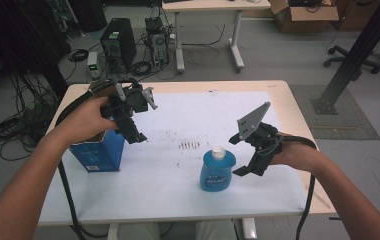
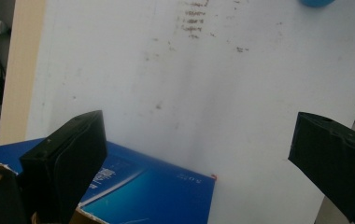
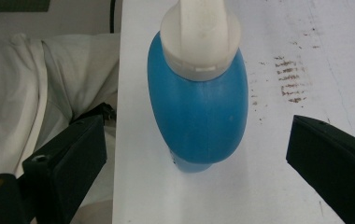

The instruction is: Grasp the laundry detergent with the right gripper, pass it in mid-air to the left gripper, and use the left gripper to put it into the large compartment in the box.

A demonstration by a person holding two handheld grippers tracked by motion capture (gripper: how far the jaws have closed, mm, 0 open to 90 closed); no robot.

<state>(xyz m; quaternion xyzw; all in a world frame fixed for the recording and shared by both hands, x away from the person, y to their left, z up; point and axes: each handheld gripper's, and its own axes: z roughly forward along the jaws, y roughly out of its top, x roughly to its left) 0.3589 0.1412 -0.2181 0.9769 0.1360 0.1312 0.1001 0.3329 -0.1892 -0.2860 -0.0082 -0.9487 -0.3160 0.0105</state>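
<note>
A blue bottle [image 1: 218, 171] with a white cap [image 3: 199, 35] stands upright at about five o'clock on the white table [image 1: 178, 195], the right gripper [image 1: 238, 155] just beside it at three o'clock, jaws wide apart, while the left gripper [image 1: 137, 136], also spread open, hangs over a blue box [image 1: 98, 152] at nine o'clock.

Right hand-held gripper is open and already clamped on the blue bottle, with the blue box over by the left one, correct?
Not clamped. The right gripper view shows the right hand-held gripper open, jaws spread either side of the blue bottle with gaps, not touching. The blue box is indeed by the left hand-held gripper.
</note>
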